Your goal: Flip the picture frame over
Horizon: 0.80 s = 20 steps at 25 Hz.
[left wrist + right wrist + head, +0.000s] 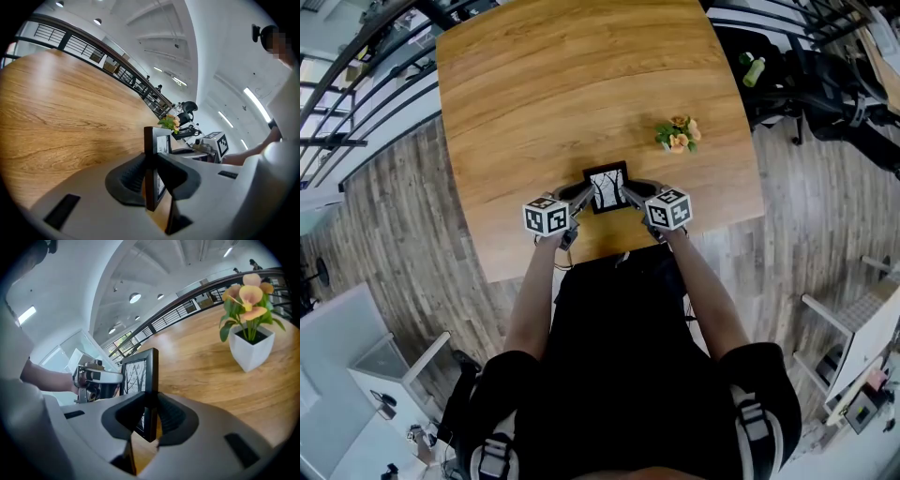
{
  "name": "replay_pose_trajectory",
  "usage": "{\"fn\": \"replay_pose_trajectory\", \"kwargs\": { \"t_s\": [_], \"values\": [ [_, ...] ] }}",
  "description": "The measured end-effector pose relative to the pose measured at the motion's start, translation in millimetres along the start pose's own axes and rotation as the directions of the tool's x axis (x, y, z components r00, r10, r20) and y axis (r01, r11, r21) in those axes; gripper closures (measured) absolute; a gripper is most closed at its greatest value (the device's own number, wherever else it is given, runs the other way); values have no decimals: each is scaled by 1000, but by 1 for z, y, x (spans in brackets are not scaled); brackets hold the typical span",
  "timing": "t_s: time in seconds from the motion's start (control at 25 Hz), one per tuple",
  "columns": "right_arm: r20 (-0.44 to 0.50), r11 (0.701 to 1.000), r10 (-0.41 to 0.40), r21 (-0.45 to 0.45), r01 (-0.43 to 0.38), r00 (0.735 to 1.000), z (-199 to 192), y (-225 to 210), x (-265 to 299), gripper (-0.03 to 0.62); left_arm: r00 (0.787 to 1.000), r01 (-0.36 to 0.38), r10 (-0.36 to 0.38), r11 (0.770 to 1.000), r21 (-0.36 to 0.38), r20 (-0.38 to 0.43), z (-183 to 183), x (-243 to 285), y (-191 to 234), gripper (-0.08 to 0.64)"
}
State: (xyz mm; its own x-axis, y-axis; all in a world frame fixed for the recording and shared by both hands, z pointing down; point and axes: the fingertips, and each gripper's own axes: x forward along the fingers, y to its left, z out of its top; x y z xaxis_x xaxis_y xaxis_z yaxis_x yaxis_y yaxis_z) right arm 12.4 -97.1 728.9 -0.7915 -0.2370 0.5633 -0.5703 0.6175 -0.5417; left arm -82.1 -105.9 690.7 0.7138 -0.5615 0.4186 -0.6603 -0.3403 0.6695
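1. Seen from the head view as I run the rig remotely, a warm-toned wooden table (pixel 534 94) stands on a grey plank floor (pixel 394 206) in a bright white hall, with a dark railing (pixel 356 84) beyond it.
2. A white pot of orange flowers (pixel 679 134) sits toward the table's right side, apart from the work.
3. Black-and-white square markers cover the cube on the left tool (pixel 548 217) and the cube on the right tool (pixel 668 208). The framed print shows bare black trees on white.
4. The picture frame (pixel 607 187) is near the table's near edge, between the two tools. It is raised on edge, with its print turned toward the person. I cannot tell whether its lower edge touches the wood.
5. The left gripper (pixel 152 180) has its jaws only narrowly apart, with the pads pressed onto the frame's left side. The right gripper (pixel 150 416) clamps the right side the same way.
6. Both bare forearms reach forward from a black top and converge on the frame, with the grippers tipped downward.
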Motion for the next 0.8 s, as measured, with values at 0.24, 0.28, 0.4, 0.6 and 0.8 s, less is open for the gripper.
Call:
{"fn": "replay_pose_trajectory", "kwargs": {
  "t_s": [0.24, 0.28, 0.4, 0.6, 0.8],
  "values": [
    [-11, 999, -33, -9, 33, 999, -2, -7, 9, 502, 997, -80, 80, 997, 13, -9, -2, 6, 13, 469],
    [-7, 999, -33, -7, 33, 999, -1, -8, 10, 502, 996, -85, 85, 996, 11, -9, -1, 7, 15, 469],
    [-4, 999, -35, -14, 35, 999, 1, -10, 13, 499, 994, -108, 108, 994, 15, -10, 1, 8, 20, 463],
    [-16, 999, -49, -22, 48, 999, 1, -13, 20, 495, 984, -179, 179, 984, 24, -5, 0, 11, 30, 453],
    [-24, 998, -65, -26, 65, 998, 1, -18, 23, 495, 974, -227, 227, 974, 21, -3, -1, 18, 36, 449]
  ]
}}
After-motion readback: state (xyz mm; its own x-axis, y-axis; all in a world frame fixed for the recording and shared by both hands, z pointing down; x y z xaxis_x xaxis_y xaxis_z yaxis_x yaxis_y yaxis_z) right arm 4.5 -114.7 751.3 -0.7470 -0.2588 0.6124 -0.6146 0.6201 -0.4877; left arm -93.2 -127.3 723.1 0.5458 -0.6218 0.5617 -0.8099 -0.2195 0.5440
